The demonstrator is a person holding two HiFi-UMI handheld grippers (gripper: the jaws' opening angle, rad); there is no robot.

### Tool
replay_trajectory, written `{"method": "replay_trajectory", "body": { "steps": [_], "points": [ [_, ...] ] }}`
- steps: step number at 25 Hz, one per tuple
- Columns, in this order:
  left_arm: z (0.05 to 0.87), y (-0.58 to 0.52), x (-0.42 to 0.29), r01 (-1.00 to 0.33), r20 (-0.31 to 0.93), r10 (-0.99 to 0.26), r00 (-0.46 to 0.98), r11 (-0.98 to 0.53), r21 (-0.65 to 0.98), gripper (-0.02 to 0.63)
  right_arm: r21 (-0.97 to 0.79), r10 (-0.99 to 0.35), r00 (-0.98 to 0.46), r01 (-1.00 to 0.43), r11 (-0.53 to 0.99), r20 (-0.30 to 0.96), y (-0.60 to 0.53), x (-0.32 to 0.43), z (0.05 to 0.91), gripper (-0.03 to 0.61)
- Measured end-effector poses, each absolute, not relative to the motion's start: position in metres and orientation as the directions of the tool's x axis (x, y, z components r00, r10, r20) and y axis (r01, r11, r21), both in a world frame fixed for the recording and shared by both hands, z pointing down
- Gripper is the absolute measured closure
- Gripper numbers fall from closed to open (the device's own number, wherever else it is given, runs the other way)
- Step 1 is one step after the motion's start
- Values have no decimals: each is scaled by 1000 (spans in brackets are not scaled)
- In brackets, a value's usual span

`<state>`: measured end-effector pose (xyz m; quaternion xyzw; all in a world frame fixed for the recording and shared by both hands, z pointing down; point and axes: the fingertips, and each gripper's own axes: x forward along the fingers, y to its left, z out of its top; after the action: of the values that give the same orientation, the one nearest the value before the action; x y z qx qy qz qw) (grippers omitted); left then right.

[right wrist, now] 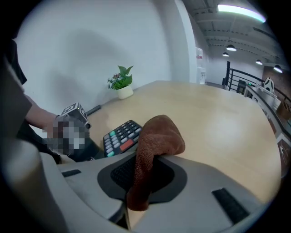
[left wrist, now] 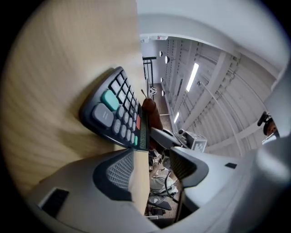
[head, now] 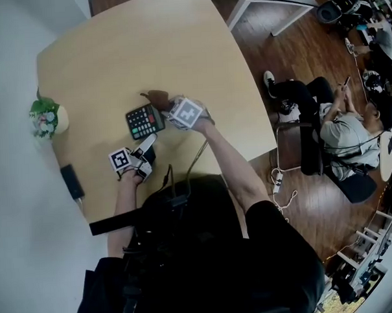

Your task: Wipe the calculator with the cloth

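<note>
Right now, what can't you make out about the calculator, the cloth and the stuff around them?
- Calculator key labels: too small in the head view, skewed in the left gripper view.
- Whether the cloth touches the calculator: the right gripper covers it in the head view; the cloth blocks it in the right gripper view.
- Small black object, head view's left: too small to identify.

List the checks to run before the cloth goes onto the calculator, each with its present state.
1. Cloth clamped in right tongs: ok, pinched between the pads.
2. Calculator flat on table, keys up: ok.
3. Left tongs steadying the calculator: not ok. The jaws are apart and the calculator lies ahead of them, ungripped.
4. Cloth touching the keys: cannot tell. It sits by the calculator's far corner.
5. Potted plant clear of the wiping path: ok, off at the table's edge.
</note>
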<state>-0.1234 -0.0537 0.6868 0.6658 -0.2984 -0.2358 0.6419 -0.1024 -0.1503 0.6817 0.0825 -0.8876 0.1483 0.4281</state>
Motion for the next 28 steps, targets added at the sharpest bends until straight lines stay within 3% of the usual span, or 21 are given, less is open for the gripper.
{"method": "replay_trajectory", "body": {
  "steps": [13,18,22,28],
  "points": [
    [682,-66,-133,-79,59,-734,677,7,997,368,-244,126,-529,-160,957,839,-16,-59,704,523],
    [681,-67,-133,-74,49,-738,673,-1,997,371,-91,-106,-551,-319,943,828,-123,-62,662,523],
    [683,-66,-134,-88,59,-743,666,0,996,380,38,-244,-603,-334,942,759,-207,-107,636,523],
    [684,-66,-132,-89,65,-745,664,7,996,388,-20,-23,-634,-60,998,773,-194,-151,670,523]
  ]
}}
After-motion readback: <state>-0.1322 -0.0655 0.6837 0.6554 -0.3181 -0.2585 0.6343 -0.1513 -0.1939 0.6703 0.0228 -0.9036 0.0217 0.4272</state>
